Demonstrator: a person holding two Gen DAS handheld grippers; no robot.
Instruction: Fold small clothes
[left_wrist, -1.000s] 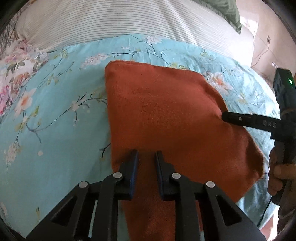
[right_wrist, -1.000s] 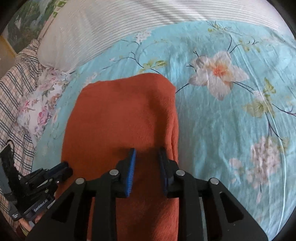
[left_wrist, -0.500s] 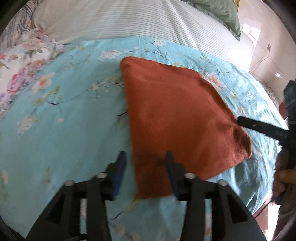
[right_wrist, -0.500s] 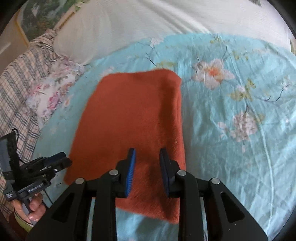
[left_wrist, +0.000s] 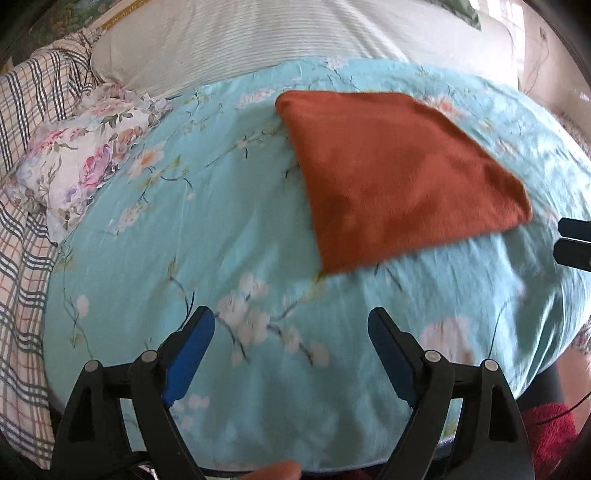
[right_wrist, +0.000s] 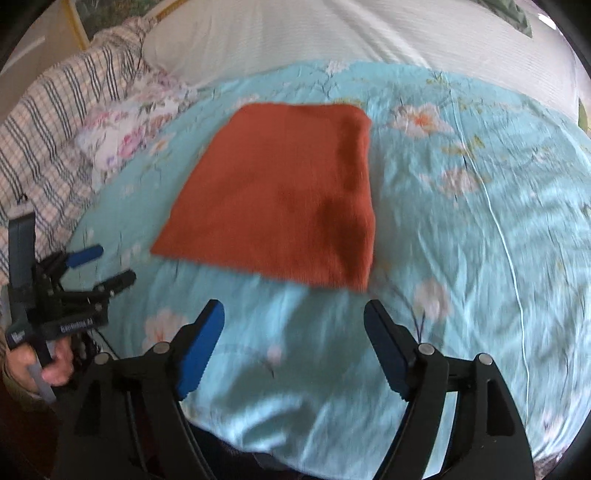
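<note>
The folded rust-orange cloth (left_wrist: 399, 177) is lying flat on the turquoise floral bedspread (left_wrist: 221, 236), well ahead of both tools. The left gripper (left_wrist: 291, 350) is hovering above the bedspread with its jaws spread wide, gripping nothing. The right gripper (right_wrist: 293, 343) is likewise gaping wide and carrying nothing, nearer the bed's edge than the cloth. A floral pillow (left_wrist: 81, 162) is sitting left of the cloth, beside a plaid blanket (left_wrist: 26, 110).

Black triangulated left gripper (left_wrist: 291, 354) and right gripper (right_wrist: 293, 347), blue-padded fingers (right_wrist: 201, 347), silver screws, white lettering, bare-skinned hand (right_wrist: 37, 363)
</note>
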